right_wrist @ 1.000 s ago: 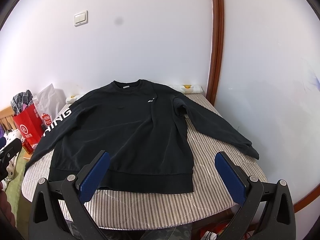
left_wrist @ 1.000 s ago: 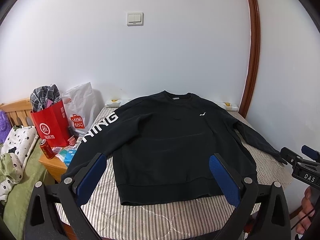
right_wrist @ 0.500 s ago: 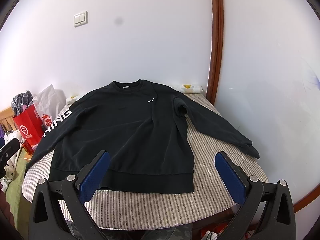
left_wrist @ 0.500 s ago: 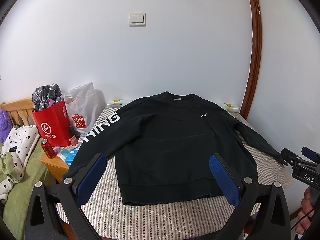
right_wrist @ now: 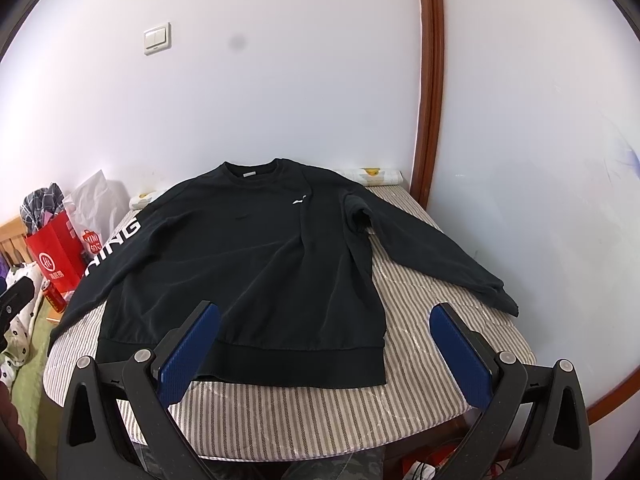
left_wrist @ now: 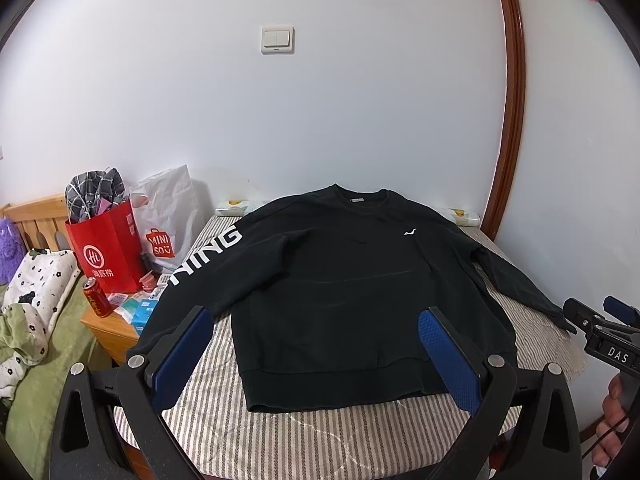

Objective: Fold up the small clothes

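Observation:
A black long-sleeved sweatshirt (left_wrist: 352,276) lies flat, front up, on a striped table (left_wrist: 304,436), collar toward the wall and both sleeves spread out. One sleeve bears white letters. It also shows in the right wrist view (right_wrist: 256,264). My left gripper (left_wrist: 316,356) is open and empty, held above the hem at the near edge. My right gripper (right_wrist: 326,350) is open and empty, above the hem's right corner. The right gripper also shows at the left wrist view's right edge (left_wrist: 600,332).
A red paper bag (left_wrist: 106,248), a white plastic bag (left_wrist: 168,216) and a red can (left_wrist: 96,298) stand on a wooden nightstand (left_wrist: 112,328) left of the table. A bed with clothes (left_wrist: 28,312) lies farther left. A wall stands behind, a brown door frame (right_wrist: 430,92) to the right.
The left wrist view has shifted slightly downward and rightward across the frames. The sweatshirt has not moved. Both grippers stay open.

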Demonstrator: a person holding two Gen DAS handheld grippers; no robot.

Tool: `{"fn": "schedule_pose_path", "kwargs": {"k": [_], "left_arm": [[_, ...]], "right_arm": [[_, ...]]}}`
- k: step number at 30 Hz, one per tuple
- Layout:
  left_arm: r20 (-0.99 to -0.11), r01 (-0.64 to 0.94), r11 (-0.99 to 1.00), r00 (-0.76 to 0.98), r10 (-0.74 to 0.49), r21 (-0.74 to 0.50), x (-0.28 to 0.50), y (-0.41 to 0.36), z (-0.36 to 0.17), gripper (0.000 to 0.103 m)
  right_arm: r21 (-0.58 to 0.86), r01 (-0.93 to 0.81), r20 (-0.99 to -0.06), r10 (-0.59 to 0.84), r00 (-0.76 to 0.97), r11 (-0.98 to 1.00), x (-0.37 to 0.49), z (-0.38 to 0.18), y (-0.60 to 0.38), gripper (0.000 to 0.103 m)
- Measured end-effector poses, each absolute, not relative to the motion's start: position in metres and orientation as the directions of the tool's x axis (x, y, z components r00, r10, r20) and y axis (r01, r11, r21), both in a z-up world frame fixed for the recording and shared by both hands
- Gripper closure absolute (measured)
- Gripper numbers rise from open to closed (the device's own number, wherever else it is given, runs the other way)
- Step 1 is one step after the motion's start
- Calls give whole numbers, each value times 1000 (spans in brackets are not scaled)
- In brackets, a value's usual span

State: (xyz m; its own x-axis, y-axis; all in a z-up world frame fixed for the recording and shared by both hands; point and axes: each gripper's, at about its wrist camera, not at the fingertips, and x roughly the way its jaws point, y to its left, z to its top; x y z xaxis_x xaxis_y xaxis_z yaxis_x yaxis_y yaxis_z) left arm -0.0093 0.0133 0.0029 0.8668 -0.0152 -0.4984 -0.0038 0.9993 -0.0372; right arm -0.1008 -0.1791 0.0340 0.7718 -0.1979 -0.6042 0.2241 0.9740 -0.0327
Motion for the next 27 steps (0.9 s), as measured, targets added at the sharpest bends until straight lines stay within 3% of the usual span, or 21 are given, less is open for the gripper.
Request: {"fn": "schedule_pose_path", "kwargs": {"k": [17, 27], "left_arm": [[-484, 28, 996, 873, -63, -79, 0, 16, 2, 0], [-518, 28, 994, 852, -78, -103, 35, 25, -20, 0]], "right_arm": [[-32, 222, -597, -197, 778, 974, -92, 34, -178, 0], [-4, 224, -637, -175, 751, 975, -54, 5, -184, 0]]}}
